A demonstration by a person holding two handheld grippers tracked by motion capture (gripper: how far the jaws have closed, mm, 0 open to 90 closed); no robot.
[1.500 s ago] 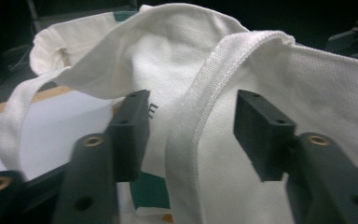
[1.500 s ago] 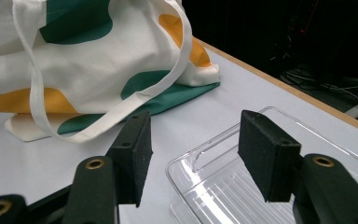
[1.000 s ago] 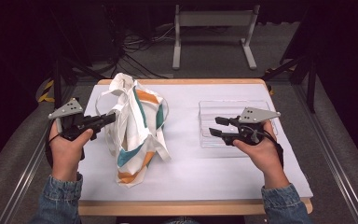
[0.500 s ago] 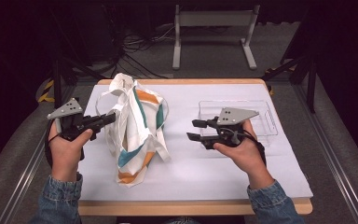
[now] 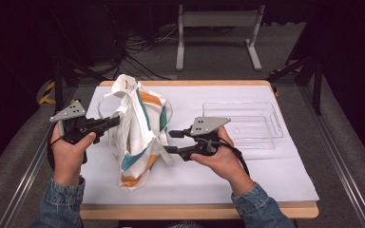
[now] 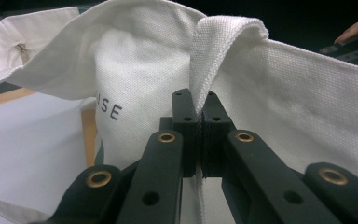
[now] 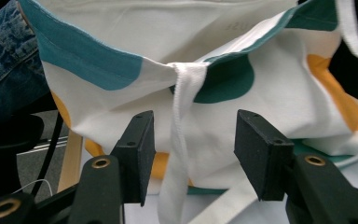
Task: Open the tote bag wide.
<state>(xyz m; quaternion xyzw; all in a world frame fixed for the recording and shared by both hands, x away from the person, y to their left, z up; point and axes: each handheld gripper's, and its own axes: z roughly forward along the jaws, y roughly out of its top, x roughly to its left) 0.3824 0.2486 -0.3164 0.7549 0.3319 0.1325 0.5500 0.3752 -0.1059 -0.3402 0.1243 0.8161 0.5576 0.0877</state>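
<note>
My left hand-held gripper (image 6: 199,135) pinches the tote bag (image 5: 138,128) rim, holding its mouth up on the counter (image 5: 266,175). My right hand-held gripper (image 7: 193,154), jaws just widened and spread, straddles the handle strap (image 7: 179,140) ungripped.

High view overhead; tool views close; all share bag (image 5: 140,128).

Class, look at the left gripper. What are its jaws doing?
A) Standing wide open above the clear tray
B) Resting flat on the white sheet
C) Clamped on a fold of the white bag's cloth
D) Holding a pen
C: in the left gripper view, the left gripper has its jaws pressed together with a fold of the bag pinched between them.
</note>
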